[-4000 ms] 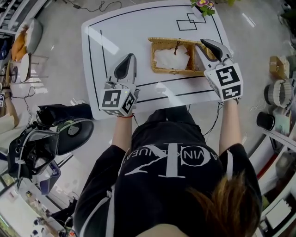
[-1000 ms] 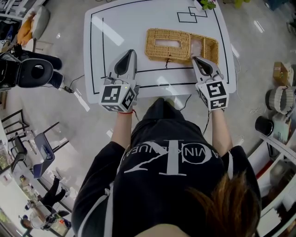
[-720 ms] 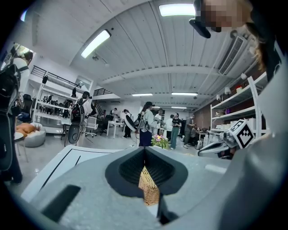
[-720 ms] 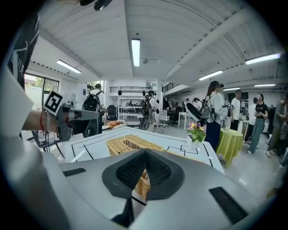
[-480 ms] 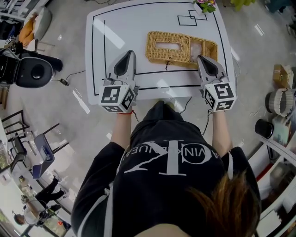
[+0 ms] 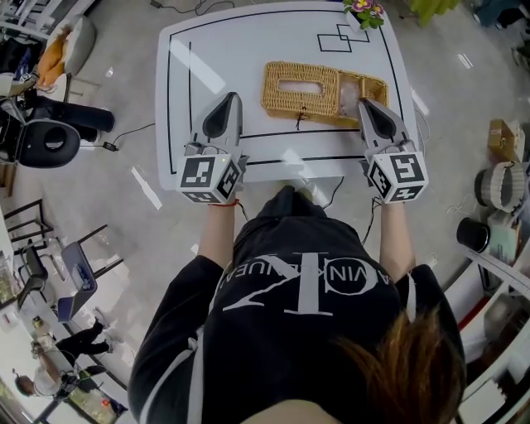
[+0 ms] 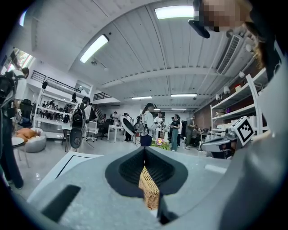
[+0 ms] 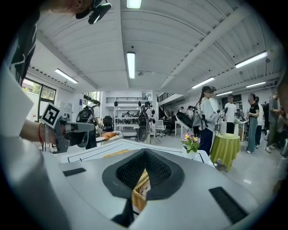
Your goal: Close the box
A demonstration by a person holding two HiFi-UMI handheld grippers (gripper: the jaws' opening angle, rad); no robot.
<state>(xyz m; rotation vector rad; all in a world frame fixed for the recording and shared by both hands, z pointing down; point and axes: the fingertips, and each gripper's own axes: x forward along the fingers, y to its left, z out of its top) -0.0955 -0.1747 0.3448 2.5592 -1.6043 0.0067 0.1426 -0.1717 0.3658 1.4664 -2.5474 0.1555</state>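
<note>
A wicker box (image 6: 302,87) lies on the white table (image 6: 215,50), its slotted lid flat on top; a paler wicker part (image 6: 371,86) shows at its right end. My right gripper (image 6: 365,103) is shut and empty, raised just in front of that right end. My left gripper (image 6: 229,98) is shut and empty too, hovering over the table left of the box. In the left gripper view the jaws (image 7: 145,150) are together, with a strip of wicker (image 7: 150,192) showing below them. The right gripper view has the same shut jaws (image 8: 144,153) over wicker (image 8: 138,191).
A small pot of flowers (image 6: 362,11) stands at the table's far edge, also seen as flowers (image 8: 191,143) in the right gripper view. Black lines mark the tabletop. Chairs, cables and shelves ring the table, and several people stand in the room behind.
My right gripper has risen and drawn slightly away from the box's front right edge. The left gripper has stayed where it was. Both remain shut.
</note>
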